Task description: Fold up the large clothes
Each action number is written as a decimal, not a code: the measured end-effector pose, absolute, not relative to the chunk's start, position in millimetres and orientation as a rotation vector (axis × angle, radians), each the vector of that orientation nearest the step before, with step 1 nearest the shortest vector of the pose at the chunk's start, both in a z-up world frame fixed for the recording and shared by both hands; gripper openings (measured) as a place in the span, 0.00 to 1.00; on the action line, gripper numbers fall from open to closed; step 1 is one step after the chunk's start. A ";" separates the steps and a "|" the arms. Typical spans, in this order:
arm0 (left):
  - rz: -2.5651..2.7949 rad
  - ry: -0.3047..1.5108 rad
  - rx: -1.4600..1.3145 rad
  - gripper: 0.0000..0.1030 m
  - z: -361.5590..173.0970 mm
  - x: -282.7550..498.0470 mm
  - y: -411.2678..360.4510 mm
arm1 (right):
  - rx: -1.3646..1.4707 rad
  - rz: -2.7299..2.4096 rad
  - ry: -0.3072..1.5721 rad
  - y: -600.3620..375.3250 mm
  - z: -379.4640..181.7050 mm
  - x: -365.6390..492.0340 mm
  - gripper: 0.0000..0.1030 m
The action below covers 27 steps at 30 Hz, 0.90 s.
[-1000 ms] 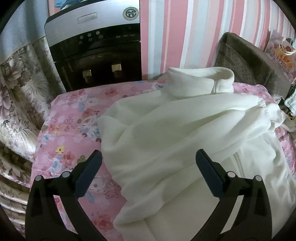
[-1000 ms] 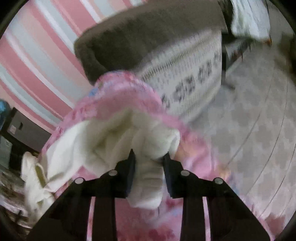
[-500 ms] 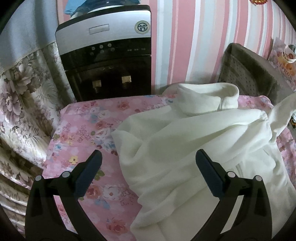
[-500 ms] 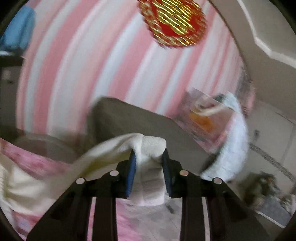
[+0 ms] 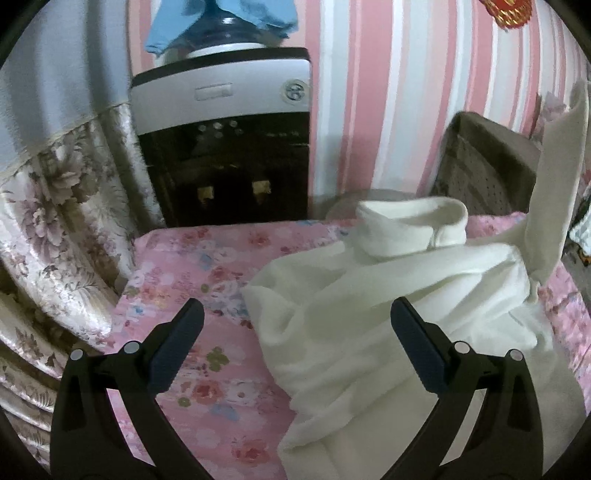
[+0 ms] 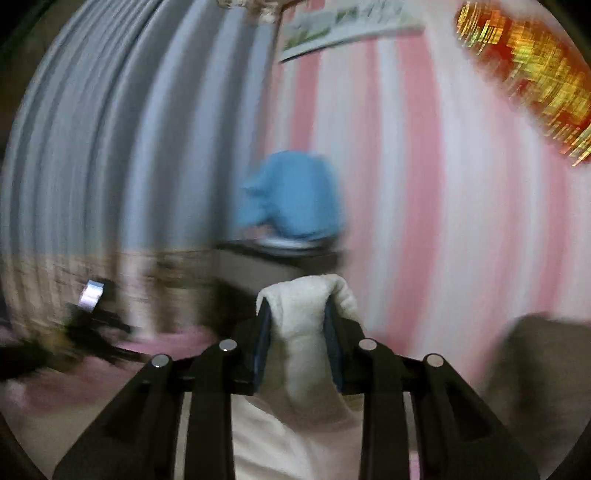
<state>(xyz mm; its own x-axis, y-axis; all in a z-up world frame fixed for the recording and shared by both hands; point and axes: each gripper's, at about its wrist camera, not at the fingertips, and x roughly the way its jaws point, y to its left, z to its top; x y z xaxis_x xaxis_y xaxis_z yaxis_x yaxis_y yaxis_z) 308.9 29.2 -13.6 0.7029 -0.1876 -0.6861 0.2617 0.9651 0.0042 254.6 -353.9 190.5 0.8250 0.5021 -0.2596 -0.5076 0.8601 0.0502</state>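
Observation:
A cream fleece jacket (image 5: 388, 306) lies rumpled on a pink floral cover (image 5: 207, 280), its stand-up collar towards the wall. One sleeve (image 5: 557, 177) rises taut at the right edge of the left wrist view. My left gripper (image 5: 295, 332) hovers open above the jacket's left side, with nothing between its fingers. In the blurred right wrist view, my right gripper (image 6: 297, 332) is shut on a fold of the cream fleece (image 6: 306, 314), held high and pointing towards the striped wall. The left gripper (image 6: 92, 310) shows there as a dark blur at the left.
A black and silver water dispenser (image 5: 221, 147) with a blue cloth (image 5: 221, 18) on top stands behind the cover. A floral curtain (image 5: 55, 221) hangs at the left, a brown chair (image 5: 480, 162) stands at the right, and the wall (image 5: 388, 92) is pink-striped.
The right gripper swung up and round with the fleece, from facing the chair and floor to facing the wall. The sleeve has lifted. The left gripper rose a little, showing more of the dispenser.

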 end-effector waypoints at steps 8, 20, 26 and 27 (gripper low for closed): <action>-0.132 0.855 0.155 0.97 -56.5 334.3 43.8 | -0.027 0.649 0.890 -258.4 10.0 373.7 0.33; -0.235 0.834 0.157 0.97 -48.5 338.7 5.7 | 0.073 0.494 0.791 -333.9 67.6 322.0 0.98; -0.333 0.811 0.187 0.97 -44.0 323.4 -25.8 | 0.031 0.221 0.831 -393.8 28.0 296.7 0.98; -0.358 0.819 0.193 0.97 -46.7 320.2 -33.8 | 0.029 0.183 0.836 -401.5 16.8 290.9 0.98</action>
<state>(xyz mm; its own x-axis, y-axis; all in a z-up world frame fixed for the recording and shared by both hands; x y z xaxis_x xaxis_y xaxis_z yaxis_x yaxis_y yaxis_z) 320.2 -33.8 -46.7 0.6278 -0.2364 -0.7416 0.3840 0.9228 0.0309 290.9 -401.5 16.8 0.6559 0.1729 -0.7348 -0.1502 0.9838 0.0975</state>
